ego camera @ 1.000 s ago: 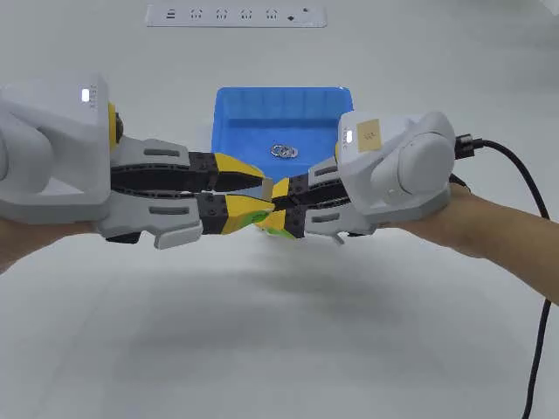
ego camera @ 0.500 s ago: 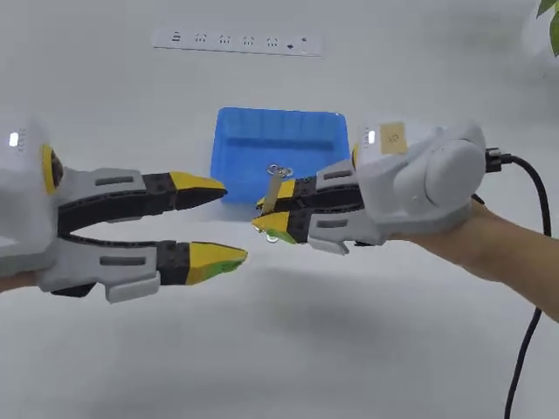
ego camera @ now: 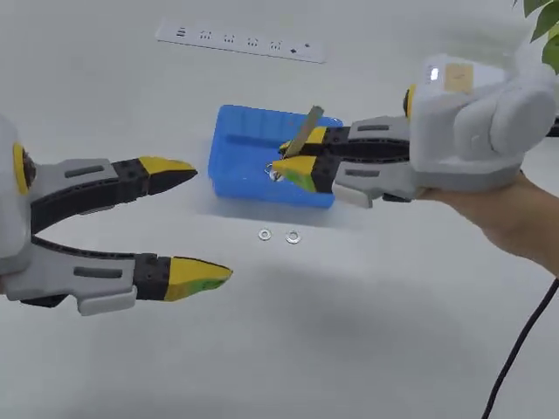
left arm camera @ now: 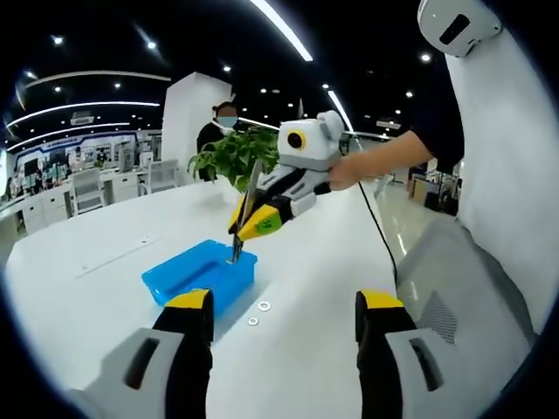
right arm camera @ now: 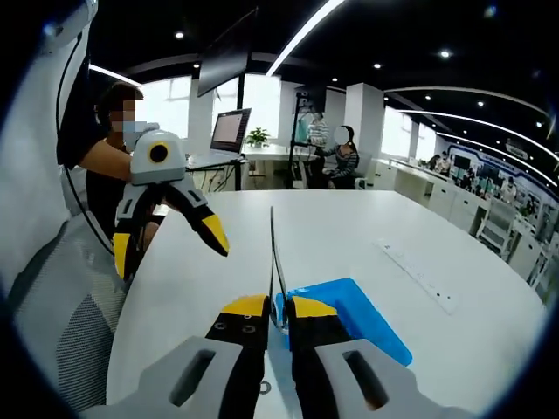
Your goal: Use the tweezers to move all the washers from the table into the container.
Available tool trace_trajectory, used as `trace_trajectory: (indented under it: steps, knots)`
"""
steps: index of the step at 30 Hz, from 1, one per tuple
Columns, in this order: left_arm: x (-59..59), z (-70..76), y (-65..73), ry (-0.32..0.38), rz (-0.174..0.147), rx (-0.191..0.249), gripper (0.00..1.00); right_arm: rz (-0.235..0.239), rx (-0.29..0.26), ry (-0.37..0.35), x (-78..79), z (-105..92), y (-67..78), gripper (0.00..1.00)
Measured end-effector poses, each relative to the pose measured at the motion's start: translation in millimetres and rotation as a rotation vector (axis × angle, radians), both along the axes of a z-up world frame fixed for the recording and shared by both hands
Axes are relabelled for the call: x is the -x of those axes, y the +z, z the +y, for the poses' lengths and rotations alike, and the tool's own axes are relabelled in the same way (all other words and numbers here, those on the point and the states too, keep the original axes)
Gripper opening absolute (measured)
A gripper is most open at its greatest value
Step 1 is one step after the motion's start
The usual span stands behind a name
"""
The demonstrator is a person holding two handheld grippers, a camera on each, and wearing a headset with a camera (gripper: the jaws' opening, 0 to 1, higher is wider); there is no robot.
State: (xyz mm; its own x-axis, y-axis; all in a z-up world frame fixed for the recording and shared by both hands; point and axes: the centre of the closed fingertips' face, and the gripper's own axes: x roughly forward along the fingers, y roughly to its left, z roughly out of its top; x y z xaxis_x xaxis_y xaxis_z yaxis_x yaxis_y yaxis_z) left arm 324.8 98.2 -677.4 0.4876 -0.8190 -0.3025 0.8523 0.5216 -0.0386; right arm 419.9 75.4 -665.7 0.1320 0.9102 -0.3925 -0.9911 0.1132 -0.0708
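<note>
My right gripper [ego camera: 293, 166] is shut on a pair of metal tweezers [ego camera: 307, 131], whose tips point down into the blue container [ego camera: 236, 144]. A few washers [ego camera: 275, 172] lie inside it by the tweezer tips. Two washers [ego camera: 265, 234] [ego camera: 293, 236] lie on the white table just in front of the container. My left gripper [ego camera: 196, 223] hangs open at the left, holding nothing. In the left gripper view, my open left gripper [left arm camera: 284, 305] faces the tweezers [left arm camera: 249, 201] and container [left arm camera: 201, 271]. In the right gripper view, my right gripper [right arm camera: 279, 307] clamps the tweezers [right arm camera: 275, 253].
A white power strip [ego camera: 240, 39] lies at the far edge of the table. Green plant leaves [ego camera: 546, 26] show at the top right. A black cable [ego camera: 524, 349] trails from the right gripper. A person's hand [ego camera: 507, 218] holds that gripper.
The left gripper has let go, opened and drawn back to the left. The right gripper carried the tweezers up and over the container. Two washers on the table have come into sight.
</note>
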Motion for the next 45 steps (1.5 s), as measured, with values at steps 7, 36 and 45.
trace_trajectory:
  steps: [7,36,45]
  knots:
    - [2.4,10.9,-8.3,0.031,0.005,-0.007,0.79,-0.032,0.034,-0.002,-24.7,12.8,-6.3,0.09]
    - [1.6,29.6,-23.3,0.15,0.061,-0.004,0.99,0.031,0.179,0.016,-73.8,29.7,-81.4,0.09]
    - [0.2,28.8,-24.0,0.157,0.077,-0.005,0.99,0.059,0.169,0.001,-74.0,28.7,-81.5,0.1]
